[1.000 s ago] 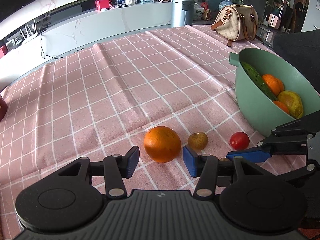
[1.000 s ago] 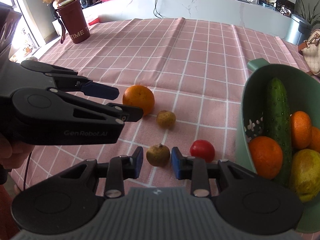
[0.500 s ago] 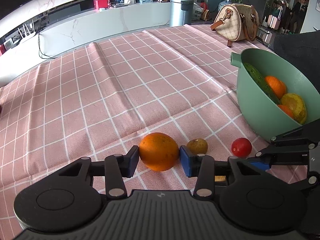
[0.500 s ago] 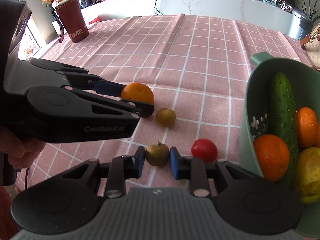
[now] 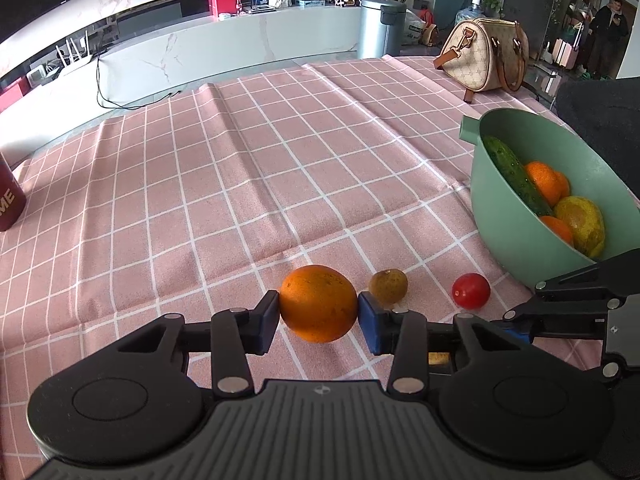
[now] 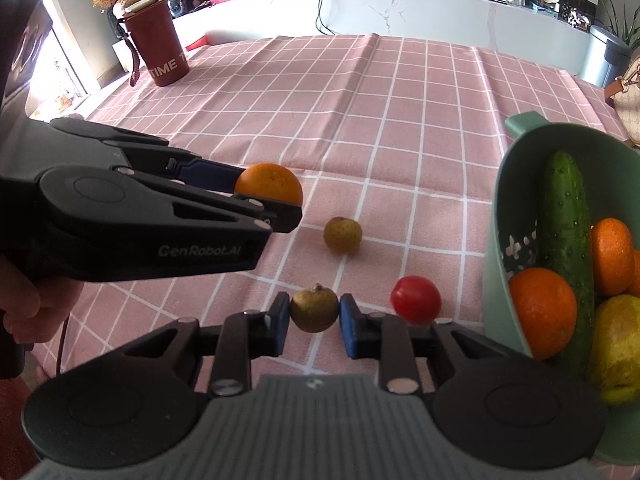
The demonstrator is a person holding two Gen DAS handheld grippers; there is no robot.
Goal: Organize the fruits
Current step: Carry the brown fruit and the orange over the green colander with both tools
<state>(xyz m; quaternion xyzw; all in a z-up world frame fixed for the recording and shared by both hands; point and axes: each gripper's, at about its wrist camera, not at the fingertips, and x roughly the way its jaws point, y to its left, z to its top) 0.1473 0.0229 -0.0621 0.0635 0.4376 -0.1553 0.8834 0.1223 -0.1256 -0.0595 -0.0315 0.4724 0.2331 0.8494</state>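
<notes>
Step in hand, by judgement: the pick-up stage of clearing loose fruit into the bowl, both grasps made at once. The left gripper (image 5: 318,316) has its blue pads pressed against both sides of a large round orange with dimpled skin (image 5: 318,303), which sits on the pink checked cloth of the tabletop (image 5: 280,168). The right gripper (image 6: 314,320) is clamped on a small brownish-green round fruit with a stem nub (image 6: 314,309), also at cloth level. A second small yellowish-brown fruit (image 6: 342,235) and a glossy red tomato (image 6: 416,300) lie loose nearby. The pale green plastic bowl (image 6: 494,240), just right of them, already holds a cucumber, oranges and a yellow pear. The next move calls for lifting both fruits clear and carrying them over the bowl's rim before release.
</notes>
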